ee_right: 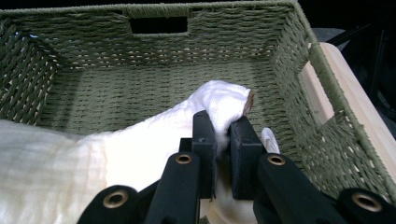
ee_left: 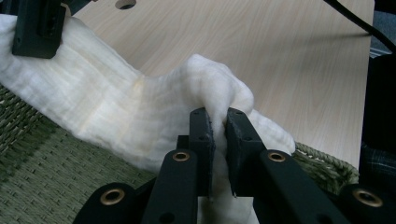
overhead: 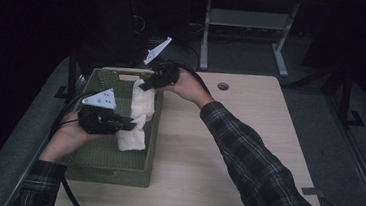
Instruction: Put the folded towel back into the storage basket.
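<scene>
Currently a white towel (overhead: 138,116) is held between both grippers over the green woven basket (overhead: 90,167), which sits at the left side of the wooden worktop (overhead: 228,137).

- Left gripper (overhead: 130,124): fingers (ee_left: 201,135) clenched on a bunched fold at the near end of the towel. Cloth is pinched well inside the pads, so the grip looks sound.
- Right gripper (overhead: 145,85): fingers (ee_right: 204,135) clenched on the far end, above the basket floor near its right wall (ee_right: 299,93). Only a small nub of cloth sticks out past the pads, so this grip looks like the weaker one.
- The towel sags between the two grips and drapes partly across the basket's right rim toward the worktop.

Judged step: the towel is being lowered into the basket.

How it is best done:
- Both ends should be shifted inward off the right rim before lowering, otherwise the hanging middle is likely to catch on the rim or spill onto the worktop.
- Both ends should be lowered together and kept level, with slight tension held so the sag is laid flat on the woven floor first.
- Fingers should be released only once the cloth is resting on the floor, right side first since its hold is thinner.
- Pads should be kept clear of the weave; snagging on the cord looks possible.
</scene>
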The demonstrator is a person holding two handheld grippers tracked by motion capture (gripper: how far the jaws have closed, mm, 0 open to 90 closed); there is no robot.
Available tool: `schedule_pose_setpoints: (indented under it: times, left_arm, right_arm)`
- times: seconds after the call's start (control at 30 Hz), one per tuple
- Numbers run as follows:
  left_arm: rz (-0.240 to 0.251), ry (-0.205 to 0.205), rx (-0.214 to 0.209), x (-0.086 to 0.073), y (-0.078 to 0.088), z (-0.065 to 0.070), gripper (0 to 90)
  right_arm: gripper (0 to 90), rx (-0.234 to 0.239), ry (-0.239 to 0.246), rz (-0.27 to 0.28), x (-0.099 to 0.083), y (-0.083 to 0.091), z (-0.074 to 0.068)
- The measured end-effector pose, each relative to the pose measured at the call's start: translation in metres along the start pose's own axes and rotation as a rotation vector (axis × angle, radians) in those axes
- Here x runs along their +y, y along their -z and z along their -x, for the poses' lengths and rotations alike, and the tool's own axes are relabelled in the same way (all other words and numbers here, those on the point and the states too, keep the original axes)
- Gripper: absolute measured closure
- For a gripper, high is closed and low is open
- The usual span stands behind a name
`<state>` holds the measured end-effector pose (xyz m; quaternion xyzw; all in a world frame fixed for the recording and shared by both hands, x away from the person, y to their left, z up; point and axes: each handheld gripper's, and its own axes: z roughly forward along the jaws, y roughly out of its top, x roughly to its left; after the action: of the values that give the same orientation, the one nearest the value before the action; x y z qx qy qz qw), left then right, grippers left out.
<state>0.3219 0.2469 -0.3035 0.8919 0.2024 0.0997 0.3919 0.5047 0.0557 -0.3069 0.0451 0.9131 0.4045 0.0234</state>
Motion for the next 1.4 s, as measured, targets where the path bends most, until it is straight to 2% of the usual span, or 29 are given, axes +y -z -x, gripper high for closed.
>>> schedule_pose_setpoints:
  times: [0.13,0.3,0.43,0.67,0.83,0.97,1.17,1.27,1.4]
  left_arm:
    - [-0.004,0.001,-0.009,-0.003,-0.001,0.000,78.0]
    - [0.009,0.010,0.008,-0.003,-0.001,-0.001,62.8]
    - [0.017,0.017,0.013,-0.003,-0.002,-0.001,57.3]
    - [0.025,0.022,0.012,-0.001,-0.003,-0.002,54.7]
    - [0.026,0.025,0.010,0.001,-0.004,-0.003,53.2]
    - [0.027,0.023,0.006,0.002,-0.006,-0.002,52.5]
    - [0.040,0.034,0.005,0.004,-0.007,-0.004,50.7]
    - [0.045,0.040,0.009,0.007,-0.010,-0.004,47.3]
    - [0.064,0.052,0.012,0.014,-0.016,-0.004,42.1]
  right_arm:
    - [82.8,0.012,0.010,0.000,0.001,-0.006,-0.002]
    - [82.8,0.016,0.008,-0.009,0.001,-0.010,-0.003]
    - [82.7,0.012,0.017,-0.010,0.001,-0.012,-0.003]
    - [82.5,-0.001,0.009,-0.008,-0.001,-0.012,0.001]
    - [80.8,-0.029,0.007,-0.012,-0.003,-0.013,0.006]
    - [71.2,-0.081,-0.012,-0.012,-0.005,-0.013,0.015]
    - [65.1,-0.101,-0.045,0.013,-0.006,-0.002,0.023]
    - [60.8,-0.117,-0.045,0.037,-0.009,0.009,0.025]
    - [56.6,-0.120,-0.079,0.054,-0.014,0.027,0.024]
